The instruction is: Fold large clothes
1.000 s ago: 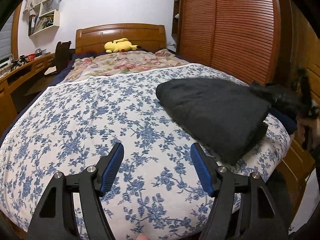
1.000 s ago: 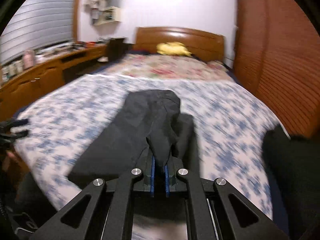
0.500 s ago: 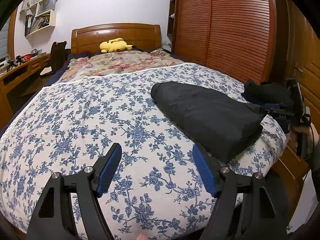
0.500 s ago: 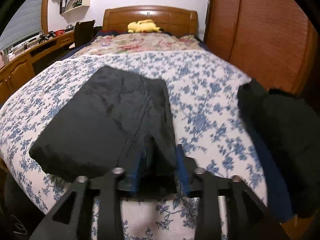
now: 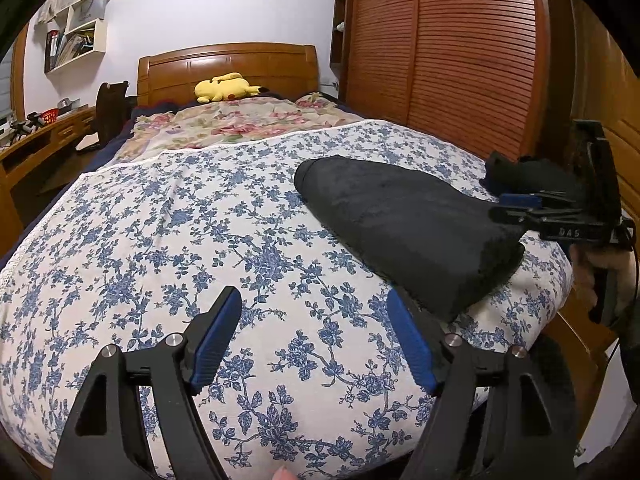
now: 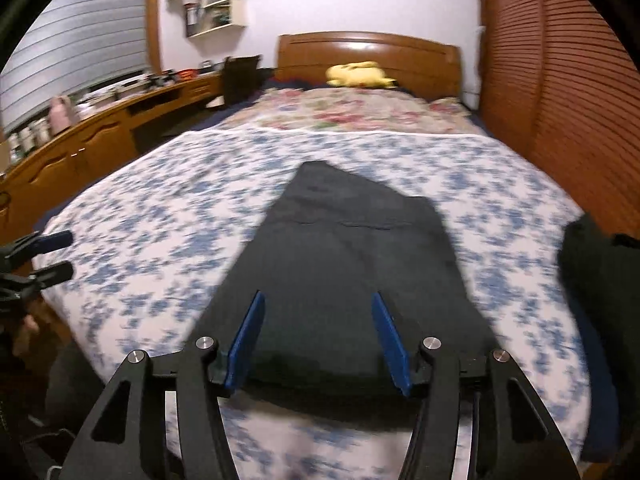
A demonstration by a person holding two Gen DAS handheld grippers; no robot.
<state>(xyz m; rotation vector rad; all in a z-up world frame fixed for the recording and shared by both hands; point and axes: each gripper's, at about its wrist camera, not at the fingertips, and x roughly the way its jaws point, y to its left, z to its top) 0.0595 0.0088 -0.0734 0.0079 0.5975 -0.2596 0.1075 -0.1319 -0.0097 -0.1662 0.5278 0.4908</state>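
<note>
A folded black garment [image 5: 404, 220] lies on the blue-flowered bedspread [image 5: 200, 240] near the bed's right foot corner; it also fills the middle of the right wrist view [image 6: 352, 264]. My left gripper [image 5: 314, 328] is open and empty above the bedspread, left of the garment. My right gripper [image 6: 320, 332] is open over the garment's near edge, holding nothing; it also shows in the left wrist view [image 5: 516, 206] at the garment's right end.
More dark clothing [image 6: 600, 288] is piled at the bed's right edge by the slatted wardrobe [image 5: 460, 60]. A yellow plush toy [image 5: 226, 87] lies by the headboard. A wooden desk [image 6: 100, 132] runs along the left wall.
My right gripper has opened and let go of the black garment, which now lies flat and folded. The left gripper has stayed open with little movement.
</note>
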